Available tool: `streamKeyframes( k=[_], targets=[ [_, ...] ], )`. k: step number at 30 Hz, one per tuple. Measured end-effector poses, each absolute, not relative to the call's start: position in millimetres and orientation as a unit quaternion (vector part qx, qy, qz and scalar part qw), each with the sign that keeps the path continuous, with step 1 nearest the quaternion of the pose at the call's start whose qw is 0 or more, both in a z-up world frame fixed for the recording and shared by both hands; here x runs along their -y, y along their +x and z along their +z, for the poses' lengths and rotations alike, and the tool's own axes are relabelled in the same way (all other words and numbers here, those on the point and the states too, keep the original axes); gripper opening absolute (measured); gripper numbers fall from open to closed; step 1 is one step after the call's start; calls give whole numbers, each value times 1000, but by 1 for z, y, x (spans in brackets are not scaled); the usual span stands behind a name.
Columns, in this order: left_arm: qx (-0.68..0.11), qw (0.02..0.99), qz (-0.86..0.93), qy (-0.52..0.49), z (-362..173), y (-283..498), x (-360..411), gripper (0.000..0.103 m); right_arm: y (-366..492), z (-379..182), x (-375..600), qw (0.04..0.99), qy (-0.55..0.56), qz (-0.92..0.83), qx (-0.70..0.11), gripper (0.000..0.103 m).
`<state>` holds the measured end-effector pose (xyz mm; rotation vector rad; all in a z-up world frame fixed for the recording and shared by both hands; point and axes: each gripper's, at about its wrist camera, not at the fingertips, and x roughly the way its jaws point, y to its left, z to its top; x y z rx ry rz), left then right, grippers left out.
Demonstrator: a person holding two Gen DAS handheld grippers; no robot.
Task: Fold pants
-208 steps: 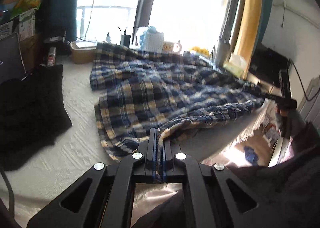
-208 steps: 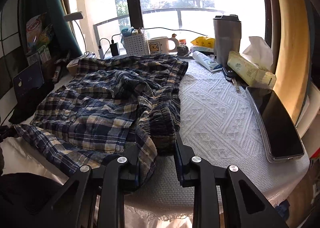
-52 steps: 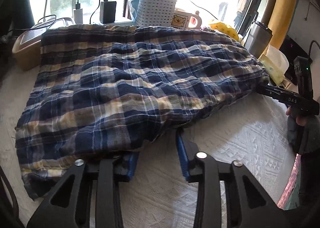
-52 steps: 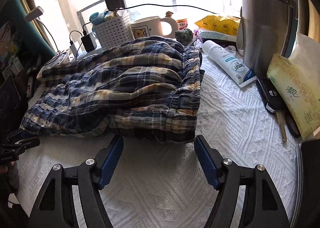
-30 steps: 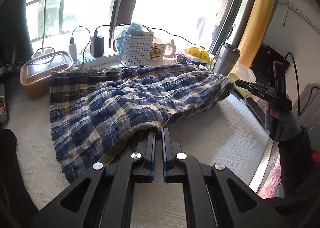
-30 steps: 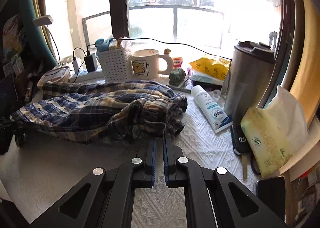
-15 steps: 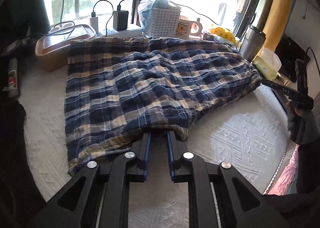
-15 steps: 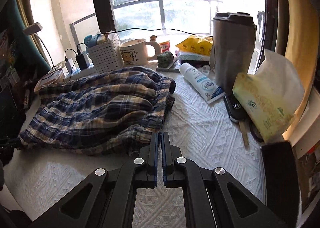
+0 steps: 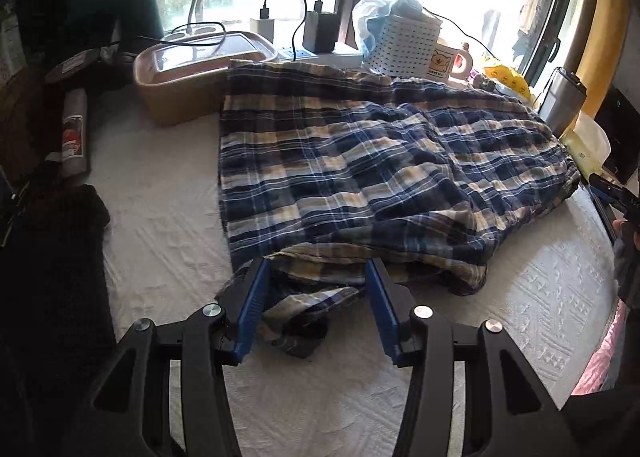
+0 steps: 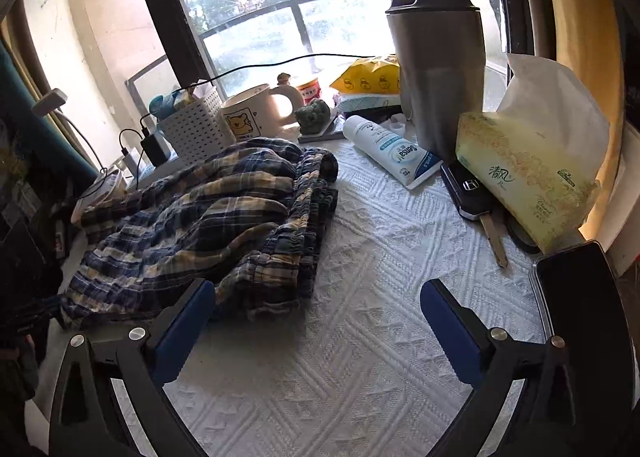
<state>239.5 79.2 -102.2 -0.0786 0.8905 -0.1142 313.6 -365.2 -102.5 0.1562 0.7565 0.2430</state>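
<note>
Hidden or unclear: the underside layers of the plaid pants [image 9: 360,177] are tucked out of sight beneath the top fold; a dark scrap under the near hem, between the left pads, is too shadowed to name. The right gripper shows in the left view only as a black tip [image 9: 612,193] cut off at the frame edge. A dark cloth [image 9: 60,277] at the left runs out of view.

Pants, place: folded into a broad slab on the white tablecloth [image 10: 360,357], far edge against the brown lidded box [image 9: 192,73] and the white perforated basket [image 9: 404,43].

Left gripper [image 9: 314,307]: jaws spread wide, holding nothing; the loose near hem lies between the blue pads, apparently touching neither.

Right gripper [image 10: 316,317]: jaws spread very wide, holding nothing; the gathered waistband end [image 10: 308,217] lies just ahead of the left pad, with the near corner beside it; bare cloth lies before the right pad.

Textures: pants are crinkled woven check in navy, cream and tan, the waistband ribbed with elastic; the tablecloth is quilted in raised diamonds and chevrons; the gripper pads are ridged blue on black frames with silver bolts.

Right of the pants: steel tumbler [image 10: 440,69], lying lotion tube [image 10: 392,149], tissue pack [image 10: 520,169], car key [image 10: 476,197], bear mug [image 10: 252,113].
</note>
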Motion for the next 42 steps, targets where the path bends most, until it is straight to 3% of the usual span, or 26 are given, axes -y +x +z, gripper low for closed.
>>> streamKeyframes(
  k=[5, 8, 15, 21, 22, 23, 36, 42],
  targets=[
    [-414, 907, -38, -61, -92, 228, -95, 50, 317, -112, 349, 911, 75, 139, -381, 101],
    [-402, 911, -31, -83, -88, 222, -103, 50, 322, -122, 334, 902, 87, 164, -391, 79],
    [-381, 918, -36, -102, -85, 211, -103, 57, 332, -142, 332, 866, 212, 184, -414, 77],
    [-368, 922, -53, -110, -81, 201, -101, 61, 340, -135, 325, 873, 218, 173, -400, 73],
    [-365, 923, -53, -110, -80, 200, -101, 61, 345, -136, 324, 873, 221, 173, -399, 63],
    [-362, 924, -53, -111, -79, 197, -102, 61, 349, -137, 322, 874, 221, 169, -398, 23],
    [-337, 934, -53, -110, -70, 181, -122, 62, 296, -74, 310, 914, 31, 131, -383, 17],
    [-336, 936, -76, -71, -65, 197, -111, 63, 306, -90, 341, 905, 14, 102, -413, 17]
  ],
)
